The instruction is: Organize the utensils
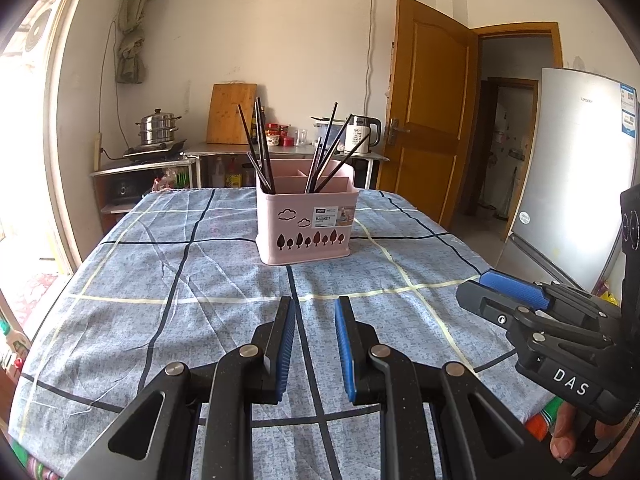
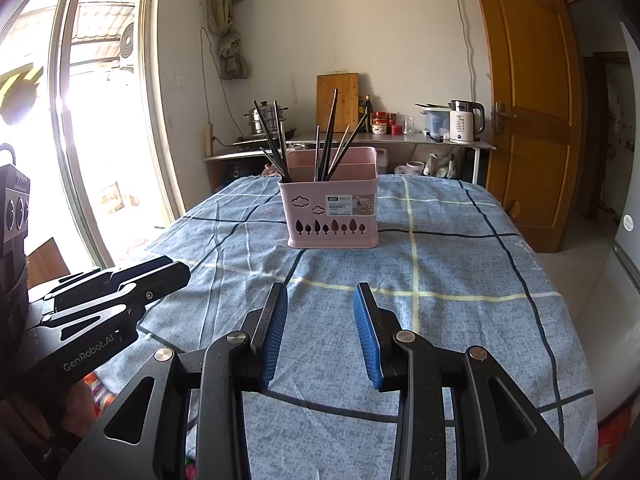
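Note:
A pink utensil basket (image 1: 307, 224) (image 2: 332, 208) stands in the middle of the table on a blue checked cloth (image 1: 208, 280) (image 2: 460, 280). Several dark chopsticks (image 1: 260, 148) (image 2: 272, 140) lean in its left compartment and several more (image 1: 332, 152) (image 2: 332, 136) in the middle one. My left gripper (image 1: 315, 308) hovers over the near part of the table, jaws apart with nothing between them. My right gripper (image 2: 320, 296) stands open beside it, also holding nothing. Each gripper shows in the other's view, the right one (image 1: 492, 292) and the left one (image 2: 172, 268).
Behind the table stand a counter (image 1: 280, 152) with a cutting board (image 1: 231, 114), jars and a kettle (image 1: 362, 134) (image 2: 466, 120), and a steamer pot (image 1: 158, 128). A wooden door (image 1: 428, 100) and a fridge (image 1: 576, 168) are on the right, a window (image 2: 80, 120) on the left.

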`<action>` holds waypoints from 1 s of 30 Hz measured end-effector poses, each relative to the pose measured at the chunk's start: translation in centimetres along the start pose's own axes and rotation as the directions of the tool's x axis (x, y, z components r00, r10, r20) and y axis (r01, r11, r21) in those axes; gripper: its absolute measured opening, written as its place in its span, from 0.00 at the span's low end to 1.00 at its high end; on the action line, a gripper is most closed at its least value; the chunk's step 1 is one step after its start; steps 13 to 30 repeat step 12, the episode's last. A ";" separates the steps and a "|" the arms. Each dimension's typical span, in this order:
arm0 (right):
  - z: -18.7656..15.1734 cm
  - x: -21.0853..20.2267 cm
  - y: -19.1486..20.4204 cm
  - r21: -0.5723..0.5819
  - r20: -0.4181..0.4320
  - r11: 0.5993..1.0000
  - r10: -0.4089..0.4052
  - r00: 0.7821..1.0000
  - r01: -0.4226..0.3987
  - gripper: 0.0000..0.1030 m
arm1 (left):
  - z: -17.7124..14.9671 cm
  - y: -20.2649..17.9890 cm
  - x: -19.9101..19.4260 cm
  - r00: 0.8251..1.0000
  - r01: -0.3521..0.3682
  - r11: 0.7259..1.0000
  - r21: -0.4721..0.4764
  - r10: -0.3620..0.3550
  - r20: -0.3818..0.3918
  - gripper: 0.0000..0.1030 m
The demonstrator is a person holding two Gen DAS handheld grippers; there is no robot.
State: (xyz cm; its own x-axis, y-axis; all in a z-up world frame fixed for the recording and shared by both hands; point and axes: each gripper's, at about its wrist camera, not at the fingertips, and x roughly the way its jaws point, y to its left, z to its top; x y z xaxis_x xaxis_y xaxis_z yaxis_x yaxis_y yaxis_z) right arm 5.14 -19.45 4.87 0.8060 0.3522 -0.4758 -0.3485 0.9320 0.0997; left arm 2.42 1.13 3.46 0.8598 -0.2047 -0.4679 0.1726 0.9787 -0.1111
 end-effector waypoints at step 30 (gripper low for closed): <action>0.0 -0.1 -0.1 -0.001 0.000 1.000 0.000 1.000 0.000 0.34 | -0.2 -0.1 0.2 1.000 -0.006 1.000 0.001 0.007 -0.007 0.19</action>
